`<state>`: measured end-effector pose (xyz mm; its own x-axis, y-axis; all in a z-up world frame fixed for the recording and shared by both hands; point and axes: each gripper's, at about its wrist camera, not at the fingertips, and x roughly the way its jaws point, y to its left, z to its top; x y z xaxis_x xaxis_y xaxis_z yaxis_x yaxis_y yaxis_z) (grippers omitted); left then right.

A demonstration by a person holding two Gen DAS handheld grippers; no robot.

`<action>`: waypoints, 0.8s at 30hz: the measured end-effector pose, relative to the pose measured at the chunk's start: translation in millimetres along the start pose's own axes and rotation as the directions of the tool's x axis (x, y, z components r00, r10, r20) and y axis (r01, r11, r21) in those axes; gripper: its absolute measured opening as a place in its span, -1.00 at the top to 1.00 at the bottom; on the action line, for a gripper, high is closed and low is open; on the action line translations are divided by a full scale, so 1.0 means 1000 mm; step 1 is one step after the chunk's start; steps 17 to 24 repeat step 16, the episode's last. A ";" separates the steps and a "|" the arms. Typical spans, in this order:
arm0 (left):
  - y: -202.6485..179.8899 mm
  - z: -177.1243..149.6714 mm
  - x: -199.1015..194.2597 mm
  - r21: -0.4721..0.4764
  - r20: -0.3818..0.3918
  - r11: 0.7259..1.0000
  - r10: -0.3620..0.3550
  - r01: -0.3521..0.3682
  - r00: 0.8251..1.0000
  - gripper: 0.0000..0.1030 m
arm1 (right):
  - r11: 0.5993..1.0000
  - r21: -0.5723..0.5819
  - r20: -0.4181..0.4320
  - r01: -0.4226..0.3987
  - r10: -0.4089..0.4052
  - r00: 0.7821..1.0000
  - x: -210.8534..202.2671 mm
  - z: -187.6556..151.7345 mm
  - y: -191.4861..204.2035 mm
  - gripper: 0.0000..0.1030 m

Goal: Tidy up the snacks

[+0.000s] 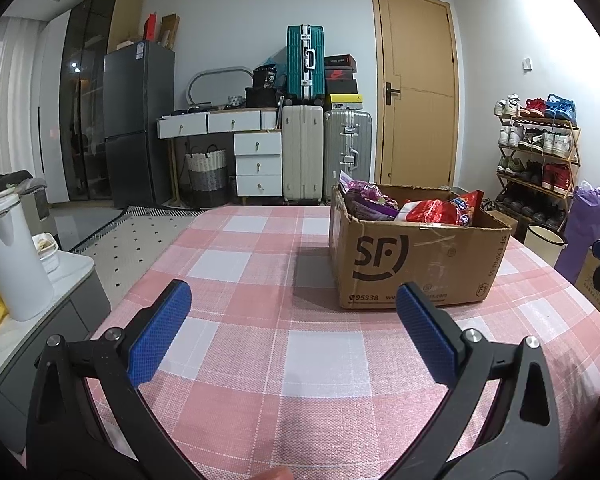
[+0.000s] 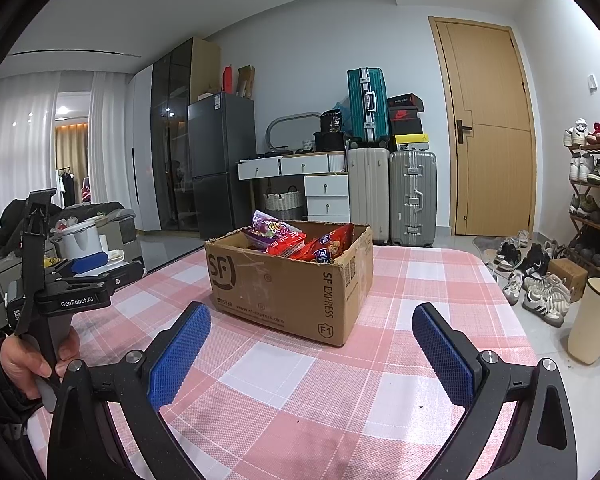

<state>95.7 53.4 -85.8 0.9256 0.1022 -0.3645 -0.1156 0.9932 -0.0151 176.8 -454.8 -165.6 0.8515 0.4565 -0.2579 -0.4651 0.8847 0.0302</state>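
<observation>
A cardboard box [image 1: 416, 256] printed with "SF" stands on a table [image 1: 260, 360] under a pink-and-white checked cloth, toward its far side. Snack bags fill it: purple bags [image 1: 370, 200] at the left end, red bags [image 1: 444, 210] at the right, their tops poking above the rim. The left gripper [image 1: 294, 306] hangs over the near cloth with its blue pads spread wide and nothing between them, pointing just left of the box. The right gripper [image 2: 311, 330] is likewise wide apart and empty, aimed at the box's near corner. In the right wrist view a hand [image 2: 32, 356] grips the left gripper's handle at the table's left edge.
</observation>
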 end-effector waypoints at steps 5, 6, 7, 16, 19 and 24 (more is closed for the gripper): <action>0.002 0.000 -0.002 -0.003 0.007 1.000 0.002 -0.002 1.000 -0.98 | 1.000 0.000 0.001 0.000 0.000 1.000 0.000 0.000 0.000 -0.99; 0.001 0.000 -0.002 0.000 0.005 1.000 0.002 -0.002 1.000 -0.98 | 1.000 0.001 0.001 0.000 0.000 1.000 0.000 0.000 0.000 -0.99; 0.000 0.000 -0.002 0.003 0.004 1.000 0.002 -0.002 1.000 -0.98 | 1.000 0.001 0.000 0.000 0.000 1.000 0.001 0.000 0.000 -0.99; 0.003 0.000 -0.001 -0.013 -0.002 1.000 0.010 -0.010 1.000 -0.98 | 1.000 0.000 0.000 0.000 0.000 1.000 0.000 0.000 0.000 -0.99; 0.003 0.000 -0.001 -0.013 -0.002 1.000 0.010 -0.010 1.000 -0.98 | 1.000 0.000 0.000 0.000 0.000 1.000 0.000 0.000 0.000 -0.99; 0.003 0.000 -0.001 -0.013 -0.002 1.000 0.010 -0.010 1.000 -0.98 | 1.000 0.000 0.000 0.000 0.000 1.000 0.000 0.000 0.000 -0.99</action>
